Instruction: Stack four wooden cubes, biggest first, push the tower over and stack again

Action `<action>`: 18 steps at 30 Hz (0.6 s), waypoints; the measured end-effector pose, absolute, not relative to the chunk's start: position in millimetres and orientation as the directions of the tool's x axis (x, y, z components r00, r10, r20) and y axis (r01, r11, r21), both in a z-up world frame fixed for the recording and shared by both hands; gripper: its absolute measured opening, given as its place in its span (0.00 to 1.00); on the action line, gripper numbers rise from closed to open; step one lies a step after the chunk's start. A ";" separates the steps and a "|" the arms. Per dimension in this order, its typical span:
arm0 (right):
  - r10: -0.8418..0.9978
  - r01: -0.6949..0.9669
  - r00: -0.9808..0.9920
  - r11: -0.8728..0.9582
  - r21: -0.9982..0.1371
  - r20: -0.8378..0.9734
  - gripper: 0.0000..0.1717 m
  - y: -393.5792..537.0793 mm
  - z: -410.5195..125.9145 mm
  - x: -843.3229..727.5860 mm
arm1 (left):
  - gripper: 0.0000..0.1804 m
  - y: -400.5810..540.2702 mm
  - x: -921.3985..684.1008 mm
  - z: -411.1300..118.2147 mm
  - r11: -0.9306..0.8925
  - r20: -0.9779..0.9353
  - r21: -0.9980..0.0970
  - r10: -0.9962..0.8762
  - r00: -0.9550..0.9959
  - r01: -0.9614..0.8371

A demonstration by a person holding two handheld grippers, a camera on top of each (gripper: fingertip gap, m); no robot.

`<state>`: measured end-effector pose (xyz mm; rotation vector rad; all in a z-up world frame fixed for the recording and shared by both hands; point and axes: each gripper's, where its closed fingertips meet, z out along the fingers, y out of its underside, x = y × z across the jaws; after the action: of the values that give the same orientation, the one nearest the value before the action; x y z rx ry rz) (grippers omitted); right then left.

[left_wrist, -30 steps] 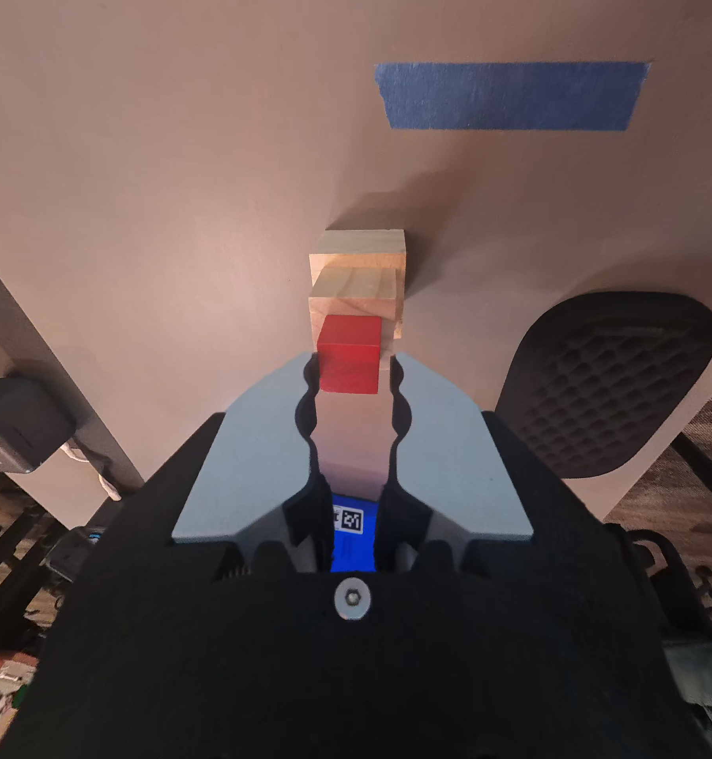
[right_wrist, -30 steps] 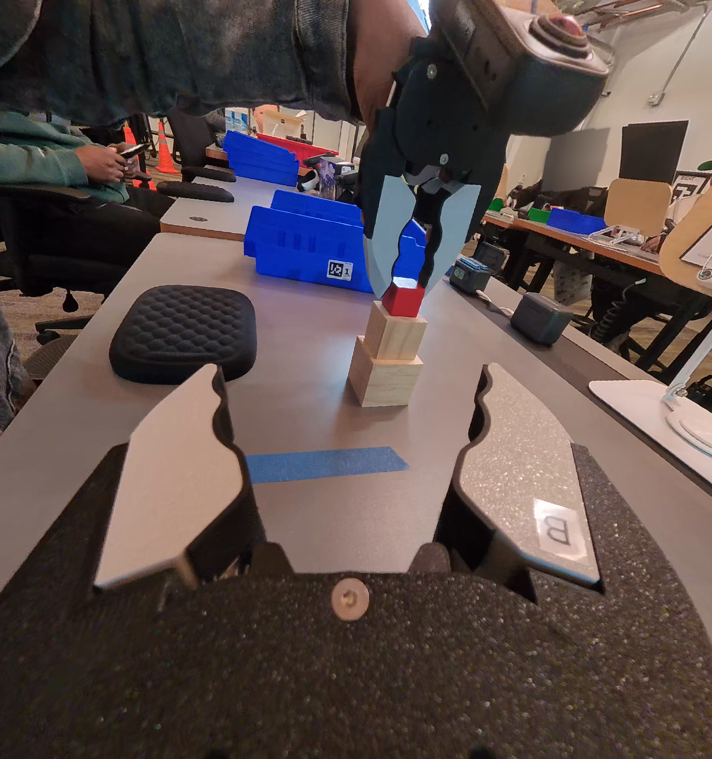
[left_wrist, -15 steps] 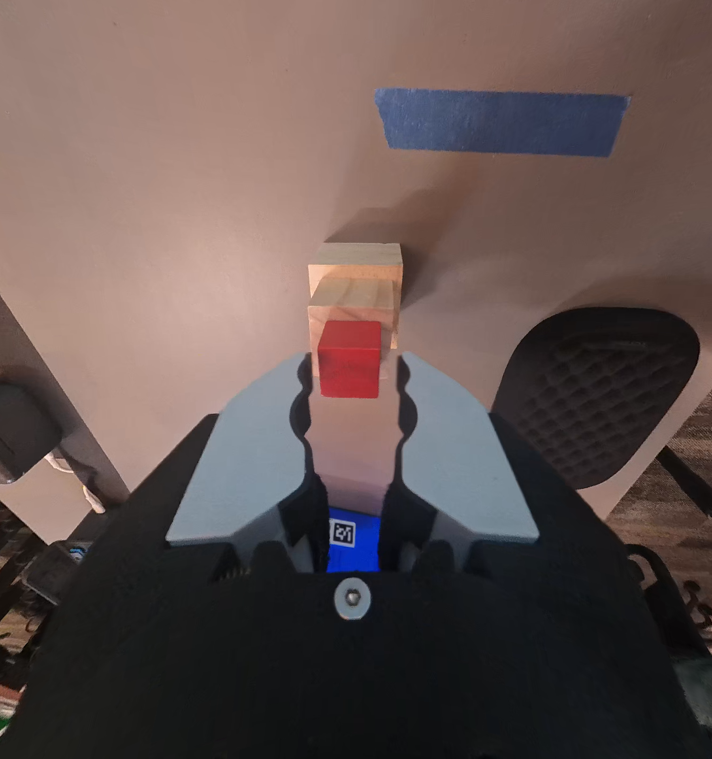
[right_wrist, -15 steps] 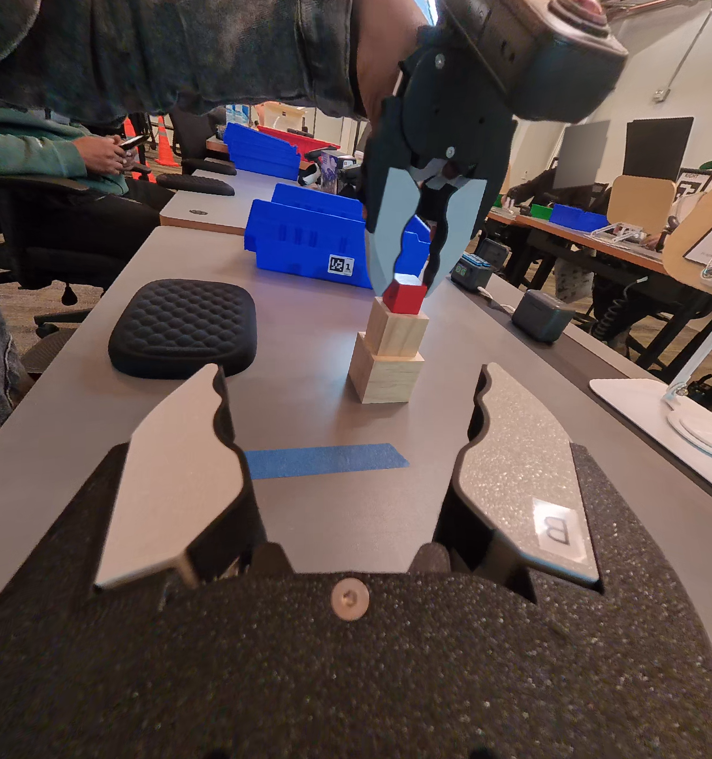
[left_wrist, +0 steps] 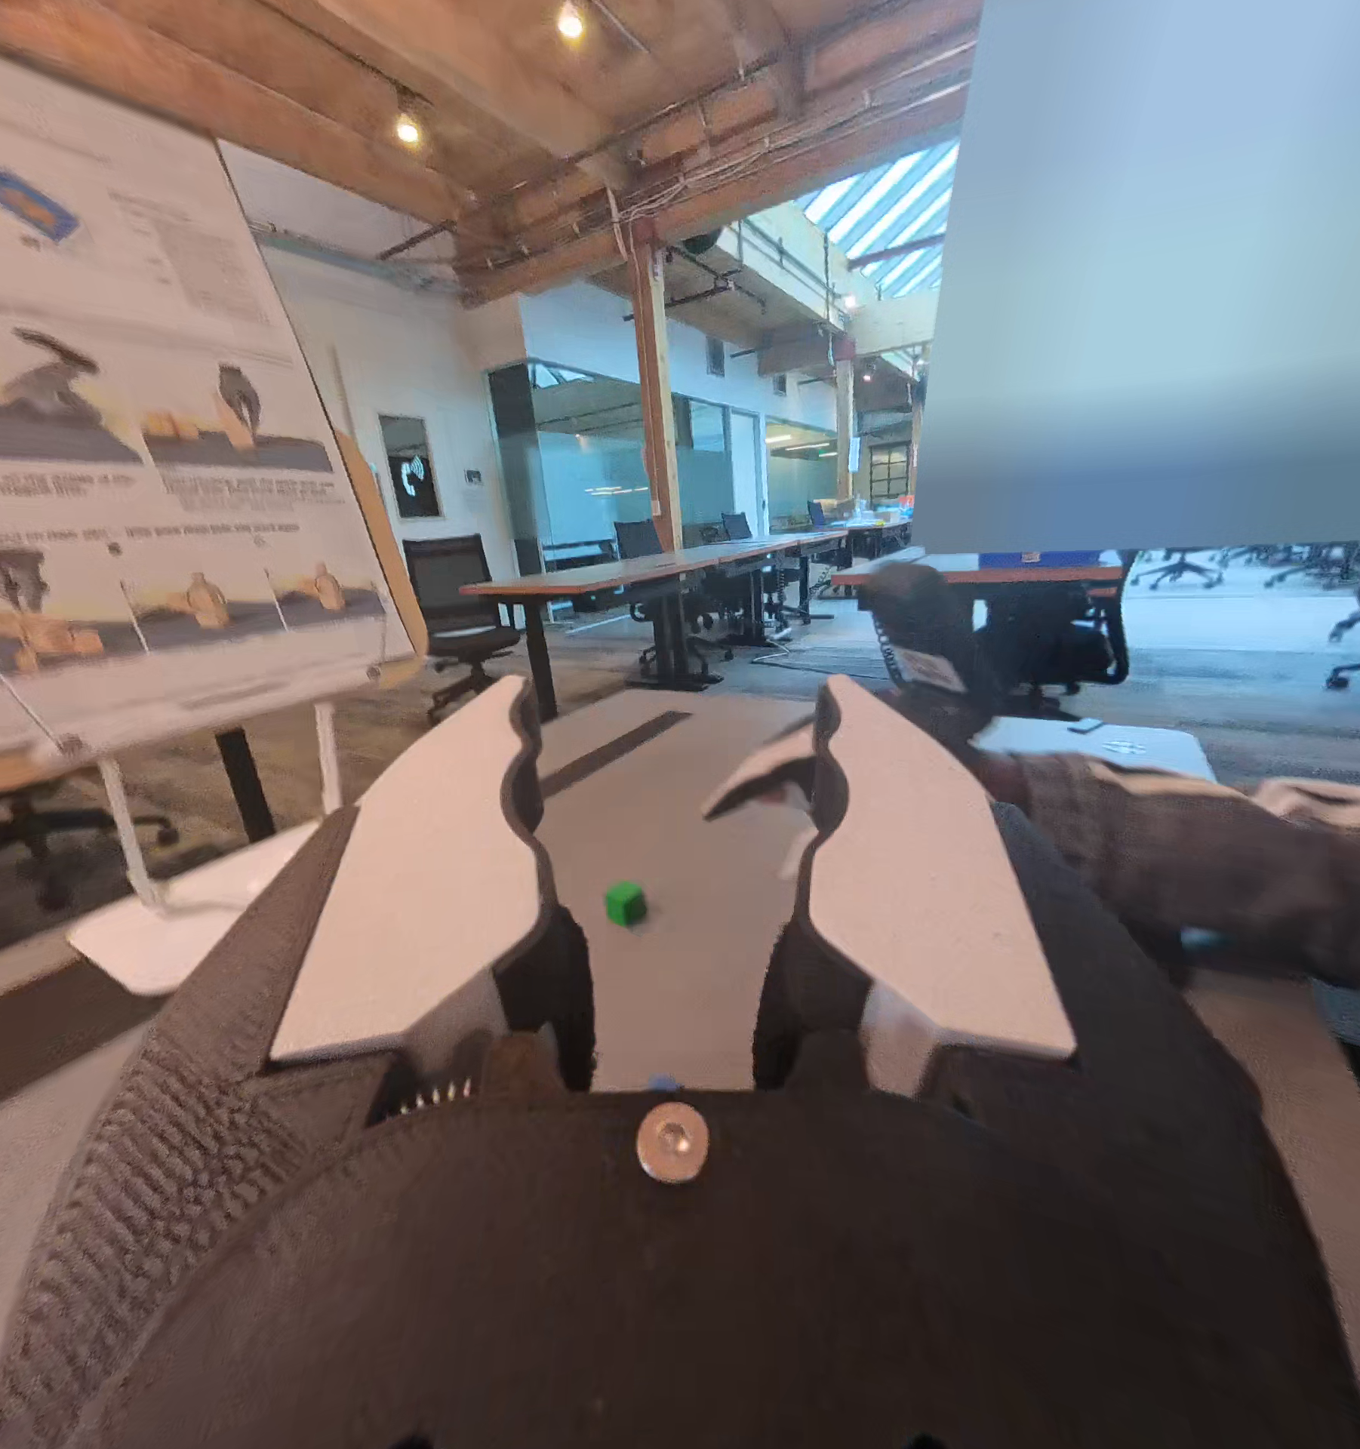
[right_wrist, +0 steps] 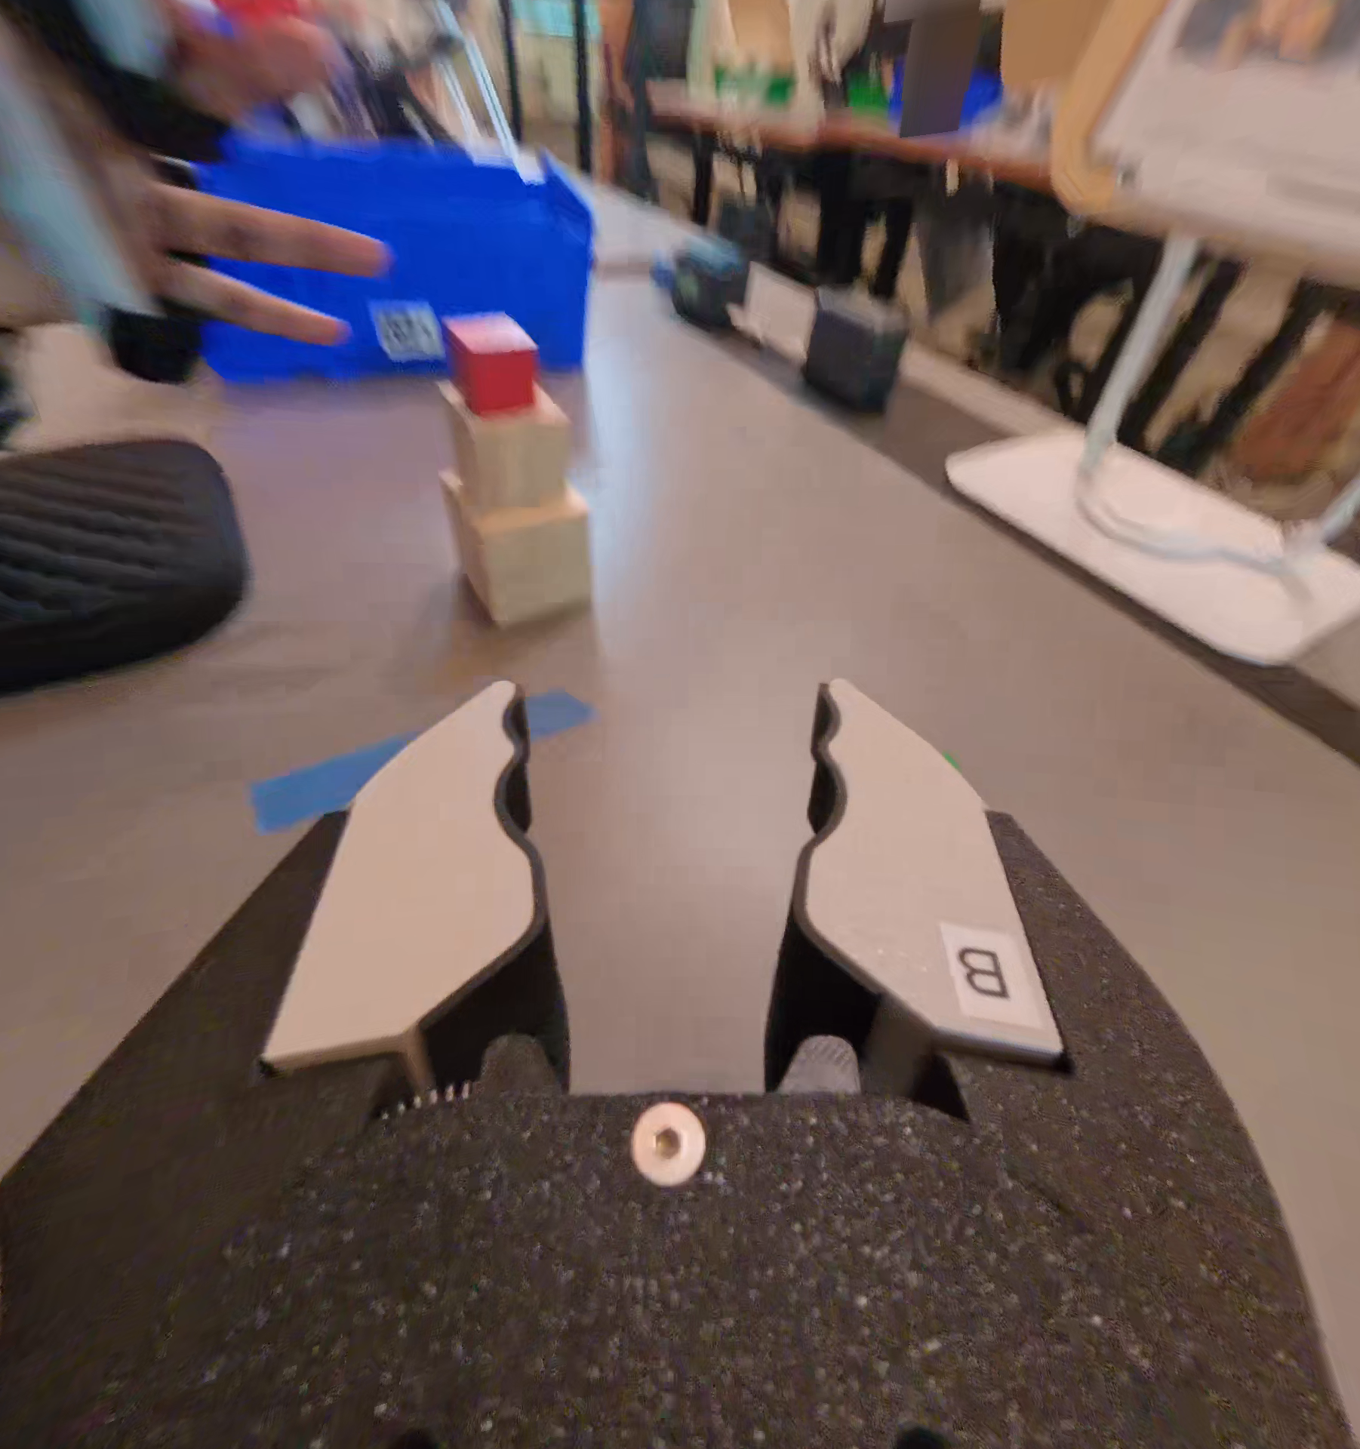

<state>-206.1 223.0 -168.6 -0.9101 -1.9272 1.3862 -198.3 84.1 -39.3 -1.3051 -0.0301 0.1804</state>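
Observation:
In the right wrist view a tower of three cubes stands on the grey table (right_wrist: 739, 470): a big wooden cube (right_wrist: 532, 553) at the bottom, a smaller wooden cube (right_wrist: 512, 455) on it, and a red cube (right_wrist: 492, 361) on top. My right gripper (right_wrist: 669, 690) is open and empty, low over the table in front of the tower. In the left wrist view my left gripper (left_wrist: 674, 690) is open and empty. A small green cube (left_wrist: 624, 902) lies on the table beyond it. The right gripper (left_wrist: 763, 784) shows blurred behind my left gripper's right finger.
A blue bin (right_wrist: 426, 259) stands behind the tower. A black pad (right_wrist: 73, 549) lies to its left, and blue tape (right_wrist: 308, 784) in front. A white stand base (right_wrist: 1171, 549) and dark boxes (right_wrist: 853, 353) are to the right. A hand (right_wrist: 269, 251) is at the upper left.
My left gripper opened, left the red cube on top of the two wooden cubes and swung away towards the green cube. My right gripper's jaws narrowed and it moved closer to the tower.

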 end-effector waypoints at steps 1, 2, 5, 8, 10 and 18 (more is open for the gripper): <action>0.806 0.252 -0.587 0.266 -0.930 0.071 0.39 233.4 -176.5 -210.9 | 0.37 81.4 -192.2 -52.4 0.241 -0.060 -0.966 0.153 0.986 -0.096; 0.800 0.302 -0.595 0.308 -0.902 0.074 0.38 242.5 -182.4 -216.1 | 0.36 79.5 -186.8 -64.4 0.221 -0.059 -0.971 0.161 0.985 -0.094; 0.771 0.367 -0.624 0.434 -0.823 0.129 0.36 271.2 -196.8 -242.5 | 0.33 77.9 -174.4 -89.3 0.154 -0.079 -0.982 0.175 0.981 -0.106; 0.721 0.378 -0.677 0.509 -0.773 0.144 0.30 285.7 -215.7 -268.4 | 0.30 84.7 -172.3 -97.7 0.085 -0.114 -0.988 0.162 0.980 -0.129; 0.701 0.397 -0.703 0.528 -0.751 0.122 0.30 287.6 -228.7 -279.6 | 0.27 86.8 -174.6 -99.3 0.045 -0.144 -0.987 0.177 0.974 -0.155; 0.663 0.429 -0.747 0.523 -0.737 0.035 0.12 280.1 -254.4 -284.7 | 0.25 99.2 -164.6 -112.9 -0.020 -0.269 -0.963 0.171 0.948 -0.270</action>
<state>-284.7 280.1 -254.4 -0.9102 -2.4539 1.0602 -164.6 99.2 -112.9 -1.5517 0.0785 0.3513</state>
